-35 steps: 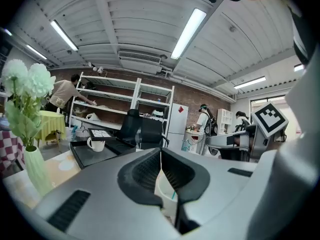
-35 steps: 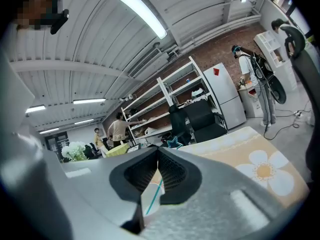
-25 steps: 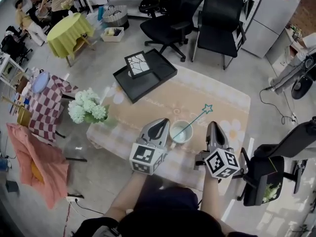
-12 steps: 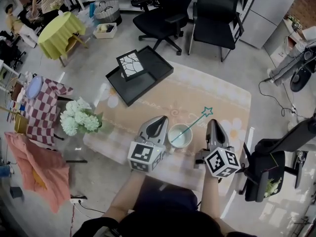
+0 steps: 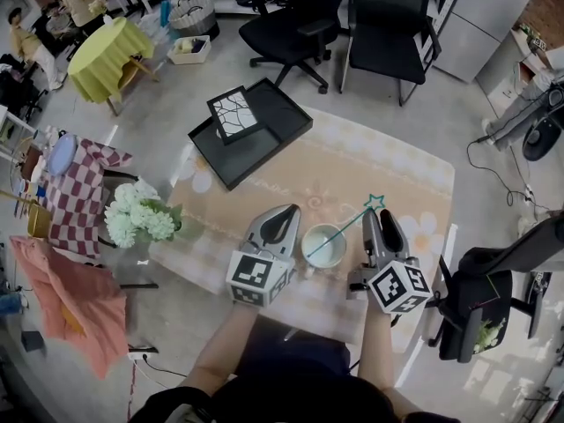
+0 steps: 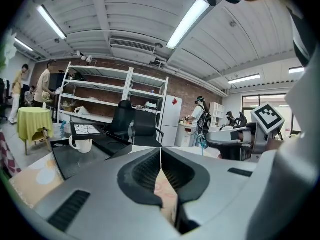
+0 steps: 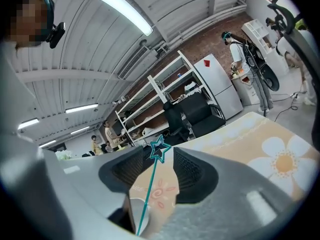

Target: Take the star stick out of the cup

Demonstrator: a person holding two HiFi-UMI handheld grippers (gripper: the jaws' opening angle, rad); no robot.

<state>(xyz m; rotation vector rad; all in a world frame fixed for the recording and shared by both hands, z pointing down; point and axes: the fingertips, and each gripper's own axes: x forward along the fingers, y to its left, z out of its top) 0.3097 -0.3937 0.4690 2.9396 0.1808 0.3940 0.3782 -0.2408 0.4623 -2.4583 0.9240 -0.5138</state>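
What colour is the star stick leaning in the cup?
The star stick is teal, shaft and star outline alike; clearest in the right gripper view.

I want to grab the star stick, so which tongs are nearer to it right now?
Right. The right tongs, just opened, have the star stick between them, ungripped. The left tongs, shut, sit beyond the cup.

You're holding two grippers: left gripper (image 5: pixel 286 212), right gripper (image 5: pixel 381 215). You're facing one flower-print table (image 5: pixel 414 174). On it you're counting one cup (image 5: pixel 307 240), one star stick (image 5: pixel 352 223), one black tray (image 5: pixel 269 139), one web-patterned tile (image 5: pixel 233 113). Beyond table you're counting two black office chairs (image 5: pixel 291 25). Off to side you're counting one white flower bunch (image 5: pixel 137 218), one yellow-green table (image 5: pixel 110 47), one checkered table (image 5: pixel 79 183).
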